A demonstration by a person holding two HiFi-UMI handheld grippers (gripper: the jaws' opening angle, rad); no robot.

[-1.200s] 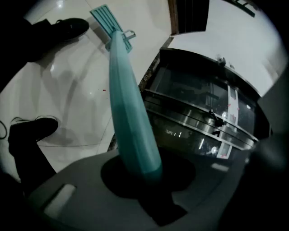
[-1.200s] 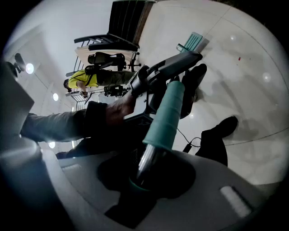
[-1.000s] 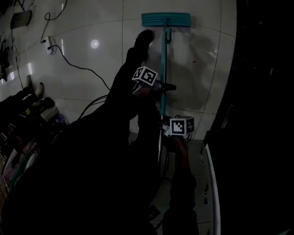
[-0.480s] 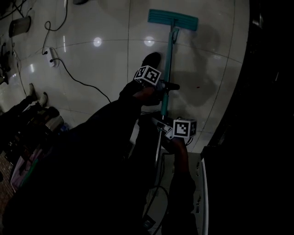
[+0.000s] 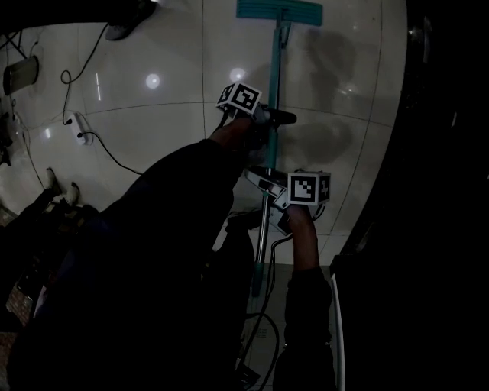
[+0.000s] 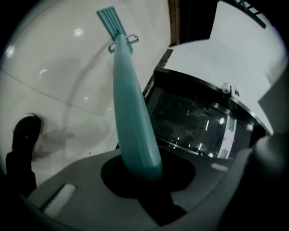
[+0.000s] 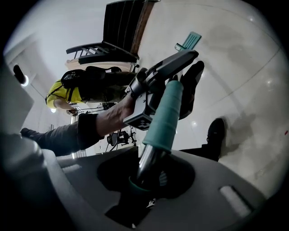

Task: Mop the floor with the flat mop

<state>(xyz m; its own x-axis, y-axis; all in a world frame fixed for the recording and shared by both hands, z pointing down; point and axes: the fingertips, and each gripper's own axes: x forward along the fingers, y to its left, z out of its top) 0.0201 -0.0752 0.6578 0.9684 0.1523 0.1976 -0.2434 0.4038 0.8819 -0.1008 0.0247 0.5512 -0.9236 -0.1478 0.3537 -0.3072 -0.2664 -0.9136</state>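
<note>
The flat mop's teal head (image 5: 279, 11) lies on the glossy white tile floor (image 5: 153, 114) at the top of the head view, with its teal handle (image 5: 273, 72) running down toward me. My left gripper (image 5: 267, 118) is shut on the handle's teal part (image 6: 131, 113), and the mop head (image 6: 112, 20) shows far off beyond it. My right gripper (image 5: 269, 191) is shut lower down on the handle's bare metal section (image 7: 145, 160), just below the teal grip (image 7: 165, 115). The right gripper view also shows the left gripper (image 7: 162, 67) higher up the handle.
A power strip (image 5: 76, 122) with a black cable lies on the floor at left, and shoes (image 5: 61, 195) sit further left. A dark cabinet (image 5: 447, 153) walls the right side, glass-fronted (image 6: 198, 122) in the left gripper view. A person in yellow (image 7: 67, 94) stands behind.
Both grippers have moved up the head view with the handle, and the mop head has slid farther forward along the floor to the top edge of the view.
</note>
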